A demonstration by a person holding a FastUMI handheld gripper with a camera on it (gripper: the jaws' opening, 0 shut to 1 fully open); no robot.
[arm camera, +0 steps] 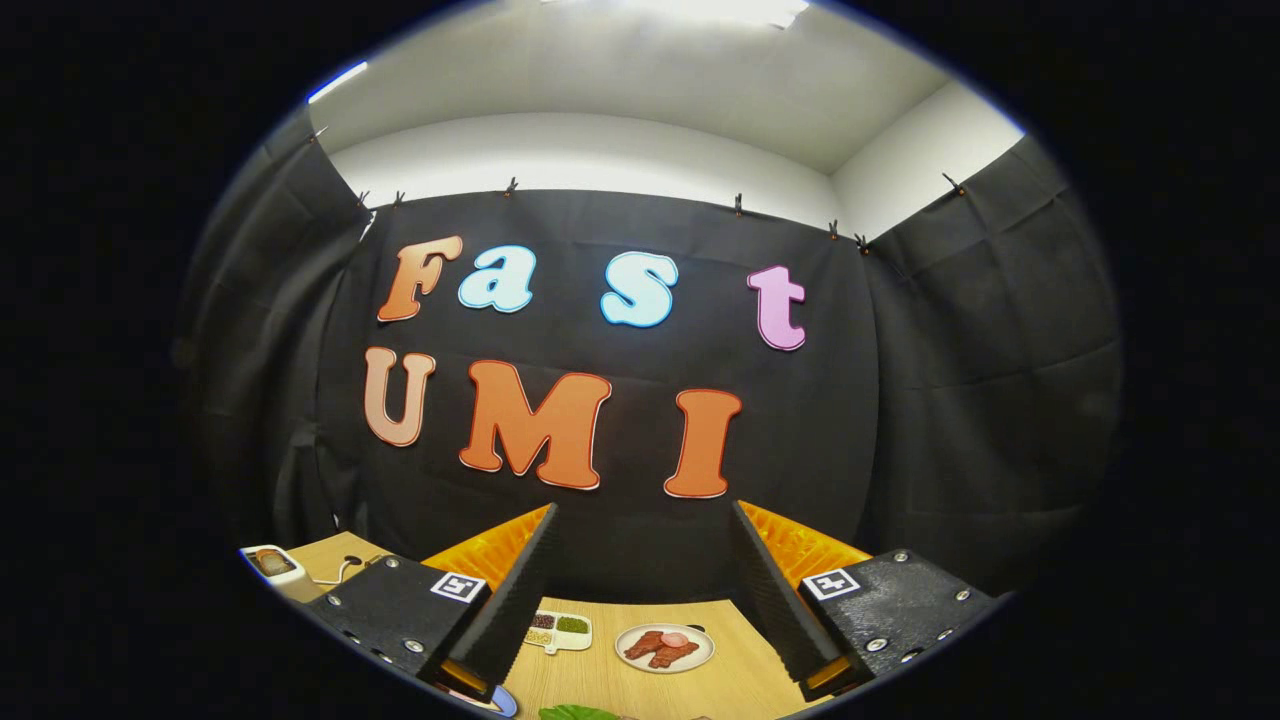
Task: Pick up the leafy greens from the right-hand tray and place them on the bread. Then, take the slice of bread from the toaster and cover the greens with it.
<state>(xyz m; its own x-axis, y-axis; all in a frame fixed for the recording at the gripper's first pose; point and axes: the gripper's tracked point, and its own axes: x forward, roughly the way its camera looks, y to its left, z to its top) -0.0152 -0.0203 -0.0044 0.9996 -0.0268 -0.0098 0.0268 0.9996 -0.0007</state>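
nothing picked up yet: the whole job looks to be ahead.
the gripper (640, 600) hangs above the counter (740, 680), jaws spread wide and empty; the leafy greens (578, 713) lie below between them, and the toaster (272, 564) with its bread sits off beyond the left finger.

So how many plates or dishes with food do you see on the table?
2: a round plate of meat and a divided dish beside it, both between the open gripper's fingers. Others may be hidden behind them.
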